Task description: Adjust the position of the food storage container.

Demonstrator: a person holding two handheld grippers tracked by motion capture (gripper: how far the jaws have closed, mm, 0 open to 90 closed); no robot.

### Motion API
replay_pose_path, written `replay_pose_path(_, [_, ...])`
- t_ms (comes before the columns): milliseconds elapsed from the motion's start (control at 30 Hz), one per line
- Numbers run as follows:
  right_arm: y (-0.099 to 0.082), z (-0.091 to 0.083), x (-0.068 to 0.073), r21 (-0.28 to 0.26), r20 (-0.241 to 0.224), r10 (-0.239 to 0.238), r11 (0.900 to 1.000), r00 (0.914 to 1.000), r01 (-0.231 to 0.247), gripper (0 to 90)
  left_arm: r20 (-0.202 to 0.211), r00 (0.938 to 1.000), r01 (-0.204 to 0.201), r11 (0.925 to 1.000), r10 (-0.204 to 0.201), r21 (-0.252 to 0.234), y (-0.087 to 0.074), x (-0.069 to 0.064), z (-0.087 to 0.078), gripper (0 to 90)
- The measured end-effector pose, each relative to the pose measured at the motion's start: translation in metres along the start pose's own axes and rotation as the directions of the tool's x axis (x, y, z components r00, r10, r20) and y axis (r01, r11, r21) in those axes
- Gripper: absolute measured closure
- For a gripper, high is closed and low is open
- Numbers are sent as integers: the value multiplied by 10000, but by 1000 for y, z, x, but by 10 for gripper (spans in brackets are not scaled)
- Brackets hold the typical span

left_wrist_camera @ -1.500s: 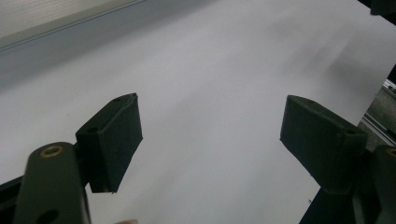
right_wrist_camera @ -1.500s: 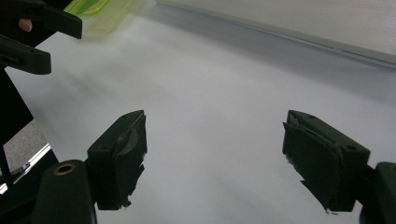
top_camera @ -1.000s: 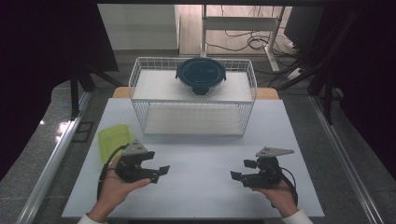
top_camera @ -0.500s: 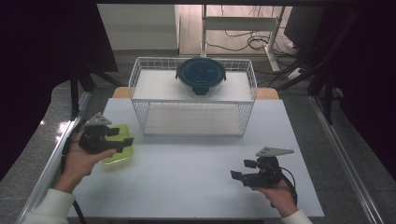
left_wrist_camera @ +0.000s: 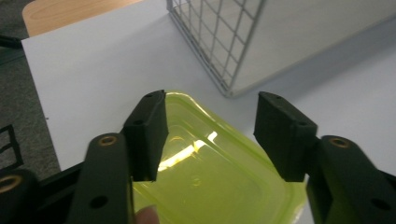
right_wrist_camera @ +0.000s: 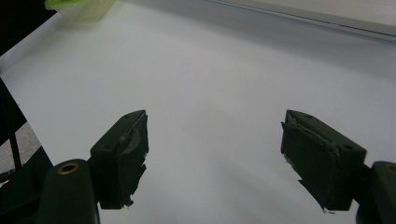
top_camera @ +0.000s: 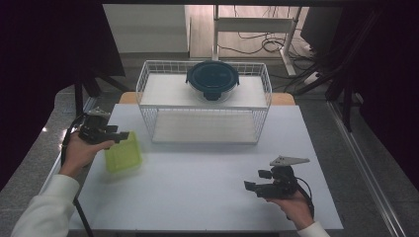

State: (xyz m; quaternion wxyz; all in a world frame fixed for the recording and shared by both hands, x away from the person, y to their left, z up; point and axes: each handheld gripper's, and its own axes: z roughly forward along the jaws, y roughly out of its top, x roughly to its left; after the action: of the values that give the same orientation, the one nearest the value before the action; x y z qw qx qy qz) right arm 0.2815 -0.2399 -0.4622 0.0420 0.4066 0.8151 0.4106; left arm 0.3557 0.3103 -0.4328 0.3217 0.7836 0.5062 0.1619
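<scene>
We take the wire basket (top_camera: 205, 106) as our landmark. The green container (top_camera: 123, 153) lies on the white table (top_camera: 207, 182) just off the basket's front-left corner, near it but apart. In the high view its far-left edge is covered by the left gripper (top_camera: 118, 136), so we cannot trace its whole outline there. In the left gripper view the container (left_wrist_camera: 219, 172) is cut off at the bottom edge and partly hidden behind the black jaws, and we cannot tell from its translucent surface whether it sits mouth up or mouth down. It looks close to square with rounded corners, so we make out no clear long axis; it sits turned slightly against the basket's front edge.

The left gripper's jaws have just been closing. They stand partly open, one to either side of the container's far rim, and we cannot tell whether the pads touch it.

The right gripper (top_camera: 253, 186) hovers over bare table well in front of the basket's right half, its jaws wide apart with nothing between them.

On top of the basket rests a round dark-lidded container (top_camera: 212, 79).
</scene>
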Motion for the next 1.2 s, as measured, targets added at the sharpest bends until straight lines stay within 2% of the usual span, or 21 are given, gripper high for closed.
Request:
replay_pose_path(167, [-1,1,0,44,14,0,10000,10000,0,228,-424,9991,38,9988,-17,483,-1,14,8,550])
replay_pose_path(267, [-1,2,1,66,34,-9,10000,10000,9,228,-663,9971,422,9973,-382,607,-1,20,12,631])
replay_pose_path(300, [-1,2,1,77,46,-35,10000,10000,34,228,-716,9967,437,9965,-386,718,0,22,14,665])
replay_pose_path(367, [-2,3,1,136,51,-18,9999,10000,17,229,-973,9952,205,9944,-103,1036,1,24,19,709])
replay_pose_path(533, [-2,5,-1,183,-207,207,9996,9996,-204,229,-1219,9925,47,9897,129,1428,2,33,33,834])
replay_pose_path(633, [-2,4,-1,114,-202,221,9997,9996,-219,229,-1403,9900,46,9893,161,1460,4,39,40,895])
replay_pose_path(800, [-3,4,-1,123,-200,207,9997,9996,-205,229,-1751,9834,-128,9815,469,1910,9,48,51,900])
replay_pose_path(867, [-4,6,0,158,-182,205,9997,9996,-203,229,-1707,9844,-66,9795,417,2015,9,52,55,900])
replay_pose_path(933, [-4,7,-1,207,-173,199,9996,9997,-196,229,-1801,9817,-185,9727,615,2313,8,54,60,900])
replay_pose_path(1067, [-5,8,-2,223,-155,200,9996,9997,-196,229,-1836,9800,-271,9658,765,2578,5,57,67,900])
replay_pose_path(1200, [-5,9,-3,217,-129,235,9995,9996,-233,229,-1839,9798,-283,9640,792,2644,4,60,69,900])
